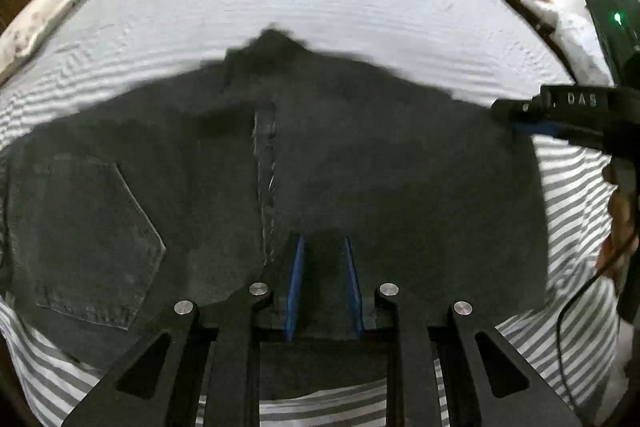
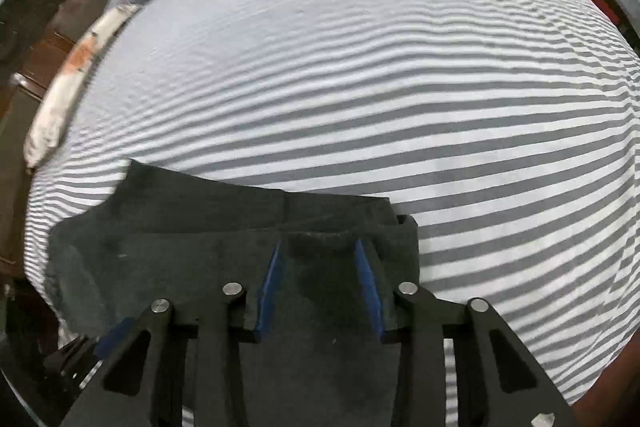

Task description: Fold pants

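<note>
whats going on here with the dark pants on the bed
A person is folding a pair of dark pants on a bed with a striped sheet, holding a gripper in each hand. The left gripper hangs over the middle of the pants beside the centre seam, a back pocket off to one side. The right gripper is at the folded edge of the cloth. Both sets of jaws stand apart with dark fabric showing between them; whether either is pinching it is unclear.

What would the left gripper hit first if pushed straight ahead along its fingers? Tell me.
Most likely the dark pants: the left gripper points down at them, just right of the centre seam. How far off the cloth lies is unclear.
</note>
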A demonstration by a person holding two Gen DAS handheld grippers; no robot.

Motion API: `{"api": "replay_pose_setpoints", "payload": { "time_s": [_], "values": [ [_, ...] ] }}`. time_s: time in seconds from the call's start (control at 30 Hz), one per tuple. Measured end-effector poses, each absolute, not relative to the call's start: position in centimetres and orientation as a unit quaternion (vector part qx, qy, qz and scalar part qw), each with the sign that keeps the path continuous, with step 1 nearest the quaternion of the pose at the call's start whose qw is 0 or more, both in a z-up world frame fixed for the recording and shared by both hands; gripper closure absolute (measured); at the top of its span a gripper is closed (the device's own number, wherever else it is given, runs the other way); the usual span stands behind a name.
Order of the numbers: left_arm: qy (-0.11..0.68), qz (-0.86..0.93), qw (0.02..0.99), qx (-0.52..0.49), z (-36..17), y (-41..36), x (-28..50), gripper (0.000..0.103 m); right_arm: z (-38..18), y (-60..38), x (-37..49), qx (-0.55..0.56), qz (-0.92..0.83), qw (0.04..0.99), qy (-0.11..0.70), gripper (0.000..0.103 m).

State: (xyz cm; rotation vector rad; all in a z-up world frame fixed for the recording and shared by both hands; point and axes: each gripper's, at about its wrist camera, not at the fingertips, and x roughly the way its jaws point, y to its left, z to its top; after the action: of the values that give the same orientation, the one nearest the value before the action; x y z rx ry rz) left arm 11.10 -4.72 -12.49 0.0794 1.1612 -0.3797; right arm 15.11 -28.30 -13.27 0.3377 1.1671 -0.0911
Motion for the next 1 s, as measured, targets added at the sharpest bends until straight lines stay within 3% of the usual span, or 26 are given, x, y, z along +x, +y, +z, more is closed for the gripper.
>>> {"api": "replay_pose_setpoints", "payload": {
  "time_s": [0.27,0.6,0.73,0.93,1.0],
  "values": [
    [0.541,-0.190,0.818,0.052,-13.1,-5.0,11.0,0.081,-14.1,-27.9,14.8,0.138,-0.040,0.815,0.561,0.073],
    [0.563,-0.178,0.807,-0.018,-11.8,-1.4,11.1,0.077,-15.0,-25.9,6.1,0.124,-0.038,0.800,0.586,0.060],
    [0.553,-0.153,0.816,-0.068,-10.3,2.4,11.3,0.069,-15.9,-25.0,3.4,0.115,-0.039,0.795,0.595,0.052],
    [0.534,-0.096,0.825,-0.155,-8.6,9.8,12.0,0.068,-16.9,-23.6,2.5,0.089,-0.042,0.790,0.606,0.039],
    [0.521,-0.076,0.827,-0.196,-7.6,13.3,12.1,0.068,-16.5,-23.9,2.6,0.106,-0.043,0.789,0.604,0.039]
  ]
}}
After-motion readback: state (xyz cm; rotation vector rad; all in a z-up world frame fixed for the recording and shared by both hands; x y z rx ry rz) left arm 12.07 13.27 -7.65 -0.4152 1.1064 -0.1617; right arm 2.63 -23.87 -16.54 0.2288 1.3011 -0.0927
